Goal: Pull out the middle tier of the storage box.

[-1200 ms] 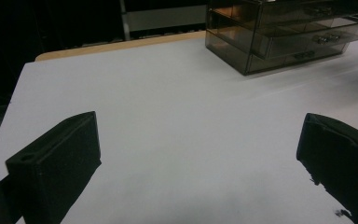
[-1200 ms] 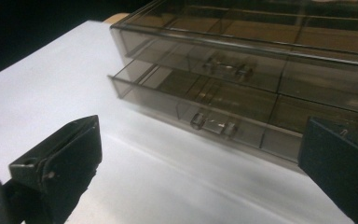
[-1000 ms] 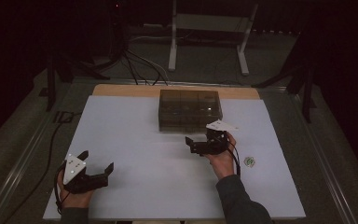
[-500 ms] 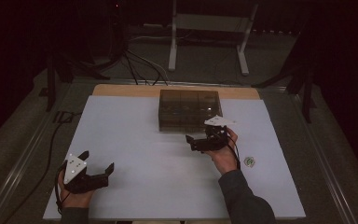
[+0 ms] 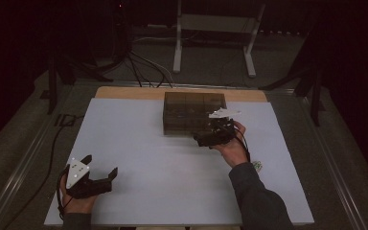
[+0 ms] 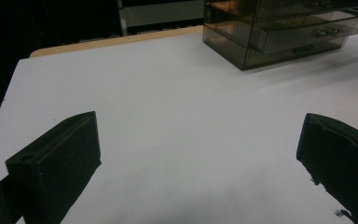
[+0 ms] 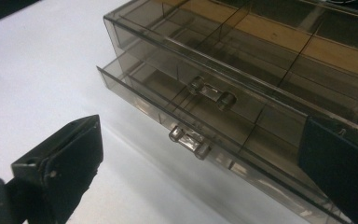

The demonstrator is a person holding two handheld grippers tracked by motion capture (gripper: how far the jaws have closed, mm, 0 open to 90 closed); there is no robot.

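Left gripper (image 5: pixel 98 175) rests at the near left of the white table (image 5: pixel 139 143), jaws spread, empty. Right gripper (image 5: pixel 202 139) sits at the smoky drawer box (image 5: pixel 191 111) mid-table, jaws wide, touching nothing. To grip well, line up on the lower drawer handle (image 7: pixel 189 141), square-on, then pinch.

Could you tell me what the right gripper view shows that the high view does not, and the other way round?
Right gripper view: the lower drawer pulled slightly out, with two clear handles.

High view: both hands, the left gripper resting open far from the box, a small object near the right forearm.

Both: the smoky drawer box, the white table, the open right gripper.
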